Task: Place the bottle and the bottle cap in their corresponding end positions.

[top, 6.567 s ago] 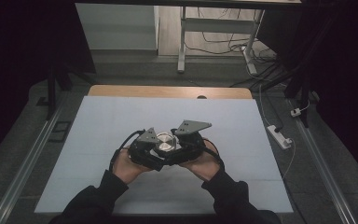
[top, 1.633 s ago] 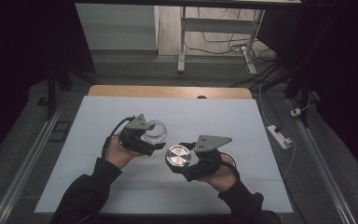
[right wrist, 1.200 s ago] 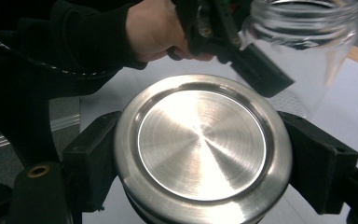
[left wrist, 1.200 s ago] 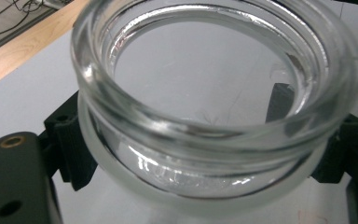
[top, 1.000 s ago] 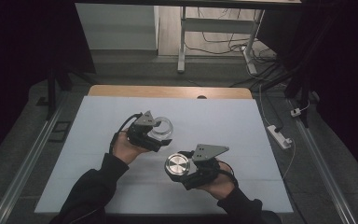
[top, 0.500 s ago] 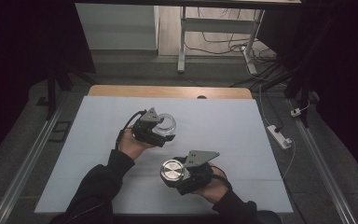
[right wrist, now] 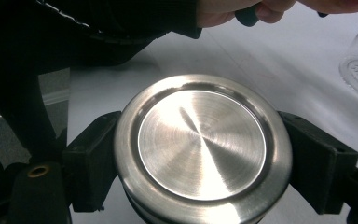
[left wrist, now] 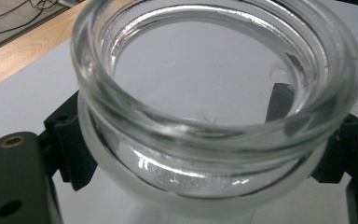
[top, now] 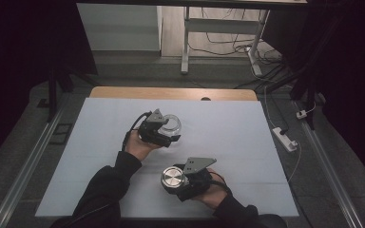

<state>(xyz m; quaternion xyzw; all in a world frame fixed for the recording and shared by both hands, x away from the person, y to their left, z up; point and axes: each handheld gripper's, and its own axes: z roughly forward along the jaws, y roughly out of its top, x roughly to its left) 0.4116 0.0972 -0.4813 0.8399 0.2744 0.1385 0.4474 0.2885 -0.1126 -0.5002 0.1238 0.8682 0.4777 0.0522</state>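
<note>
In the high view, the left gripper (top: 167, 134) is clamped on a clear glass jar (top: 169, 125), which sits at its far tip, mouth up, over the pale table (top: 247, 142). The right gripper (top: 177, 182) lies nearer the person, well apart from the left one, and grips a round metal lid (top: 172, 178) at its left tip, flat face up.

In the left gripper view, the glass jar (left wrist: 214, 93) stands between the two black jaws, which press its neck from either side just under the thick rim; its open mouth faces up and the white table shows through the glass.

In the right gripper view, the metal lid (right wrist: 201, 144) is held by its edge between the jaws, brushed top upward. Beyond it come a dark sleeve (right wrist: 98, 23) and the person's other hand (right wrist: 242, 11).
</note>
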